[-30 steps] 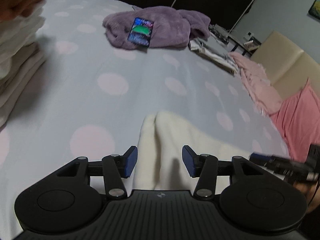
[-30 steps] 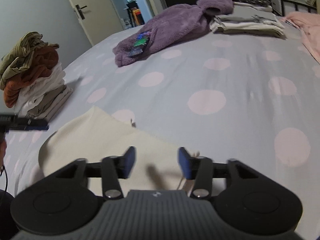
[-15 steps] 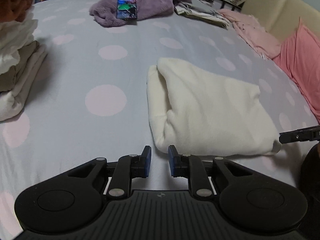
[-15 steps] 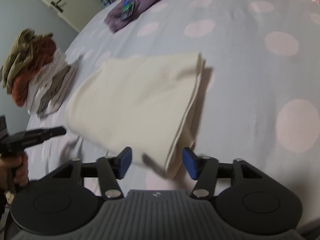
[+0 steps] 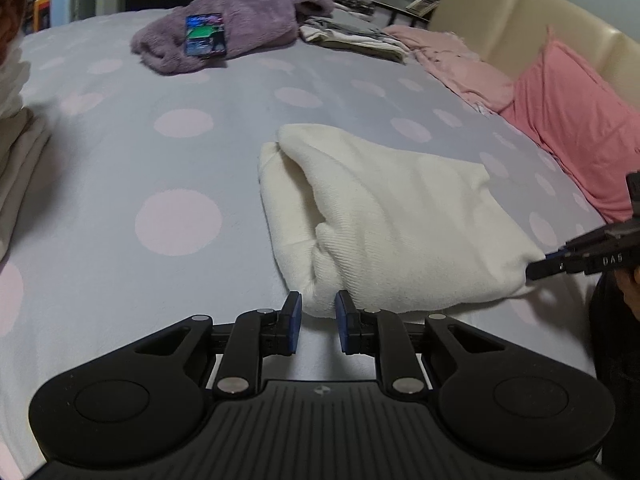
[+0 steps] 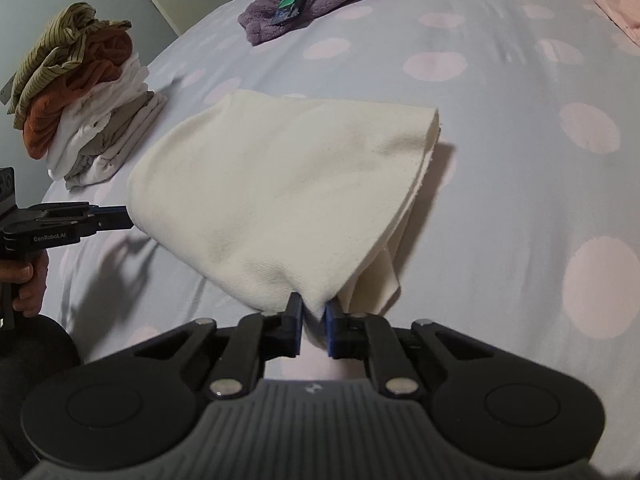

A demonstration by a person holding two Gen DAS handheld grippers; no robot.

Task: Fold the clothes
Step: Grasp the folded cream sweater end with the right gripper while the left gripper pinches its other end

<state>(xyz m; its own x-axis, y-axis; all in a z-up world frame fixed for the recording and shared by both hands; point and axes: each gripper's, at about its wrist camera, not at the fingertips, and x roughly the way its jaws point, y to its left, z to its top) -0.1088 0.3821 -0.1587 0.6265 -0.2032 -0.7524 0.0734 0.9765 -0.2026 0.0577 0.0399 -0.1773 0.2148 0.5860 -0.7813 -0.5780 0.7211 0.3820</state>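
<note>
Bed (image 5: 180,168) with the spotted grey cover is carrying everything; a stack of folded clothes (image 6: 92,120) is sitting at its left side and a purple fleece (image 5: 244,28) is lying unfolded at the far end with a phone (image 5: 206,35) on it, so I am judging the task only partly done. Cream garment (image 6: 288,184), already doubled over, is lying mid-bed; the right gripper (image 6: 313,322) is pinching its near corner between closed fingers, and the left gripper (image 5: 318,322) is clamping the other near corner, both seemingly carrying out another fold.
</note>
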